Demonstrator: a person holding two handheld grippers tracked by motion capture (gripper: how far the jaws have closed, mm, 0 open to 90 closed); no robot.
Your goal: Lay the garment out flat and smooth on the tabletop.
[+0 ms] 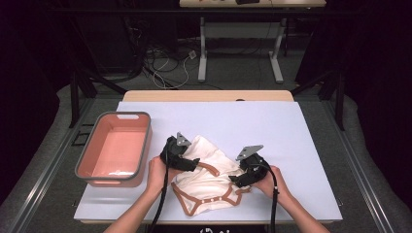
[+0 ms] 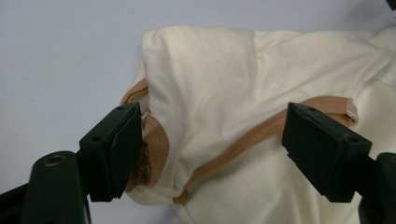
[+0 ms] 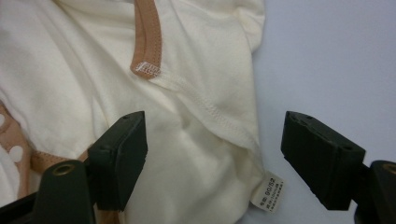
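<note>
A cream baby bodysuit [image 1: 209, 177] with tan trim and white snaps lies crumpled on the pale table sheet [image 1: 272, 126]. My left gripper [image 1: 192, 164] sits at the garment's left edge, open, its jaws wide apart over a tan-trimmed fold [image 2: 219, 154]. My right gripper [image 1: 240, 180] sits at the garment's right edge, also open. Its jaws straddle a stitched hem [image 3: 210, 112] and a small white care label [image 3: 270, 192]. Nothing is clamped in either one.
A salmon-pink bin [image 1: 116, 148] with a grey rim stands to the left of the garment. Bare sheet stretches behind and to the right of the garment. Table legs and cables [image 1: 170, 63] lie on the floor beyond the far edge.
</note>
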